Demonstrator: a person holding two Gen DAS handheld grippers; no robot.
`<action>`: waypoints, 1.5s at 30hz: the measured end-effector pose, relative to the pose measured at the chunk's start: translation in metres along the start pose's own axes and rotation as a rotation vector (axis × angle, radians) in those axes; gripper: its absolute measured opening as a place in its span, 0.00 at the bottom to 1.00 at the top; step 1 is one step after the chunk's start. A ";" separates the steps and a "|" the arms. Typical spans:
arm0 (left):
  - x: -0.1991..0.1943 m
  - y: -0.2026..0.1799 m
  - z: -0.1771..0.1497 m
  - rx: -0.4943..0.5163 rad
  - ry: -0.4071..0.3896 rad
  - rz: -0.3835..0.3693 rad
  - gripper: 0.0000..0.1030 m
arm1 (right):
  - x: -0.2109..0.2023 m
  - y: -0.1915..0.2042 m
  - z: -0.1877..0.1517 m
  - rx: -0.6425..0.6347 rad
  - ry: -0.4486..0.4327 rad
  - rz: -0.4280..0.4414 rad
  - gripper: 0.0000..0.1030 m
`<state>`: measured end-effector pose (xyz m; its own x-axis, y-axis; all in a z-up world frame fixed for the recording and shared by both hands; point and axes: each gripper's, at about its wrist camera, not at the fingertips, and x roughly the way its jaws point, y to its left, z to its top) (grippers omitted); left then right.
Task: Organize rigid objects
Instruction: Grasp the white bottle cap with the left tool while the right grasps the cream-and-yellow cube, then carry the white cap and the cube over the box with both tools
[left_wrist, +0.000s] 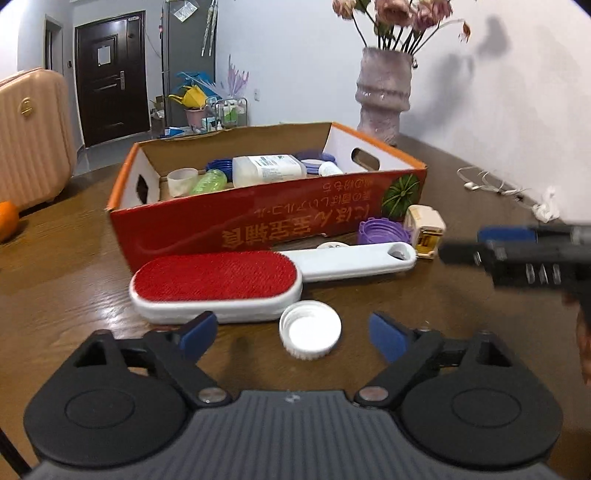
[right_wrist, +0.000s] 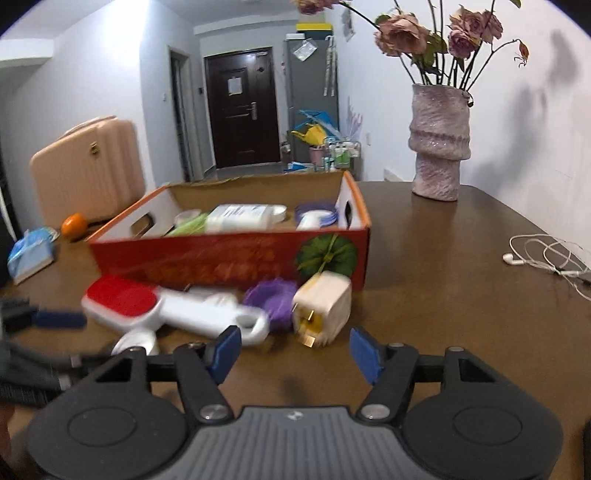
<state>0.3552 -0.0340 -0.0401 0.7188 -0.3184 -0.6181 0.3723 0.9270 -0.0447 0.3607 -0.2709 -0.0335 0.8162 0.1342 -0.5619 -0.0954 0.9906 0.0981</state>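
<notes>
left gripper (left_wrist: 293, 334) w/ jaws apart around a white cap (left_wrist: 310, 329), not touching; right gripper (right_wrist: 293, 350) unclenched near a plug adapter (right_wrist: 322, 308), by red box (left_wrist: 229, 221).

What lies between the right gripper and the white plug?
Only bare table: in the right wrist view, right gripper faces white plug with nothing between.
</notes>
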 end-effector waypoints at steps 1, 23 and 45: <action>0.008 -0.003 0.002 0.008 0.009 0.007 0.78 | 0.007 -0.003 0.005 0.009 0.000 -0.005 0.63; -0.005 -0.016 -0.005 -0.018 0.007 0.017 0.39 | 0.019 -0.025 -0.002 0.044 0.051 0.008 0.30; -0.125 -0.045 -0.057 -0.092 -0.064 0.066 0.39 | -0.103 0.038 -0.086 -0.164 0.069 0.109 0.30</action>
<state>0.2152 -0.0246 -0.0059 0.7771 -0.2658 -0.5705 0.2701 0.9596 -0.0792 0.2240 -0.2448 -0.0426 0.7555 0.2365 -0.6110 -0.2772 0.9604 0.0290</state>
